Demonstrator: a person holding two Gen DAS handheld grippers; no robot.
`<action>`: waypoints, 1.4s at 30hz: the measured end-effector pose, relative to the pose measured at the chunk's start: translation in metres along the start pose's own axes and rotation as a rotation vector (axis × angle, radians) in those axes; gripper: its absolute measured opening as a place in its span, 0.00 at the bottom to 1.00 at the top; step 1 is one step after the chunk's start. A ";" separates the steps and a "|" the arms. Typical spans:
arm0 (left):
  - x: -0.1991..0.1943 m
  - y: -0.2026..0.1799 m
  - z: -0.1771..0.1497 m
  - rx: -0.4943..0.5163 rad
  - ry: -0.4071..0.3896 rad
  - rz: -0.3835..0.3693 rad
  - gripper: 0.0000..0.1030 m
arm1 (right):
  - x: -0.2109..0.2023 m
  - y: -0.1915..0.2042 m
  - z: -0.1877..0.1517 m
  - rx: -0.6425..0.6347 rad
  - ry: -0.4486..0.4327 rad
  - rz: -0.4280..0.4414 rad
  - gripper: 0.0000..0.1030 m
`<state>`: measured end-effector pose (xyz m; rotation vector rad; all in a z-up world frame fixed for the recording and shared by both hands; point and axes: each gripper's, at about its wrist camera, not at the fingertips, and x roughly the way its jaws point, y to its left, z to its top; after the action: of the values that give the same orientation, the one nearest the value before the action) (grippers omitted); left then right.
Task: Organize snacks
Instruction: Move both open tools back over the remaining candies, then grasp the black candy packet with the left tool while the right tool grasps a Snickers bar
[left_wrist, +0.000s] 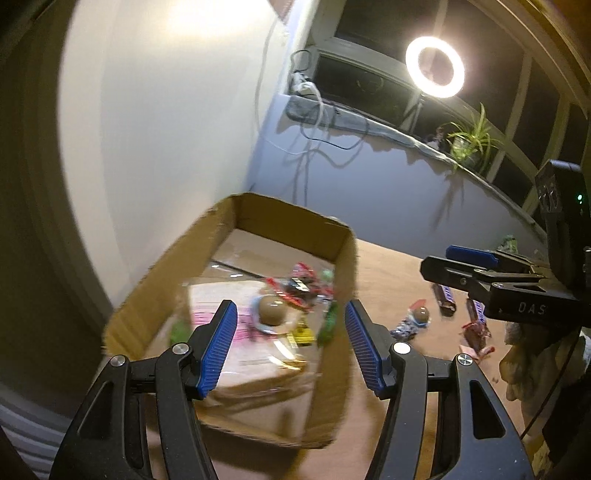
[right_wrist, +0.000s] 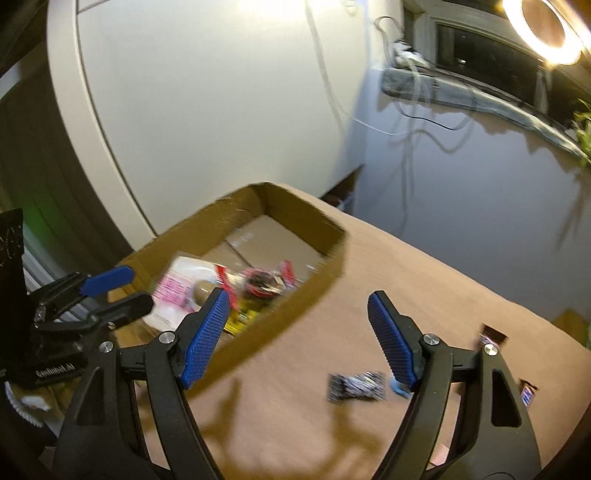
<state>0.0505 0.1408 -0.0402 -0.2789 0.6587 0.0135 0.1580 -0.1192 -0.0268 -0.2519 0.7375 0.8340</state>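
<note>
A cardboard box (left_wrist: 343, 295) stands on the brown table (left_wrist: 388, 266) and holds several wrapped snacks, among them a round chocolate sweet (left_wrist: 271, 308) and a red-wrapped one (left_wrist: 301, 284). My left gripper (left_wrist: 290, 338) is open and empty above the box's near end. My right gripper (right_wrist: 297, 334) is open and empty above the table, right of the box (right_wrist: 321, 280). A dark patterned snack (right_wrist: 356, 386) lies below the right gripper. More snacks lie on the table: a blue-wrapped sweet (left_wrist: 413, 321) and chocolate bars (left_wrist: 445, 297). The right gripper shows in the left view (left_wrist: 458, 264), the left one in the right view (right_wrist: 110, 288).
A white wall and a grey wall rise behind the table. Cables (left_wrist: 314, 122) hang from a window ledge, with a ring light (left_wrist: 435, 66) and a potted plant (left_wrist: 471, 140) on it. More bar ends (right_wrist: 493, 338) lie at the table's right edge.
</note>
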 end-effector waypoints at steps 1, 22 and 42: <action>0.001 -0.003 0.000 0.005 0.002 -0.004 0.59 | -0.004 -0.008 -0.003 0.010 0.000 -0.013 0.77; 0.067 -0.117 -0.014 0.224 0.133 -0.150 0.59 | -0.051 -0.172 -0.084 0.252 0.074 -0.242 0.77; 0.133 -0.132 -0.026 0.338 0.266 -0.134 0.58 | -0.016 -0.210 -0.109 0.360 0.167 -0.209 0.77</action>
<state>0.1532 -0.0031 -0.1073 0.0039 0.8912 -0.2647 0.2541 -0.3190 -0.1113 -0.0731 0.9853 0.4742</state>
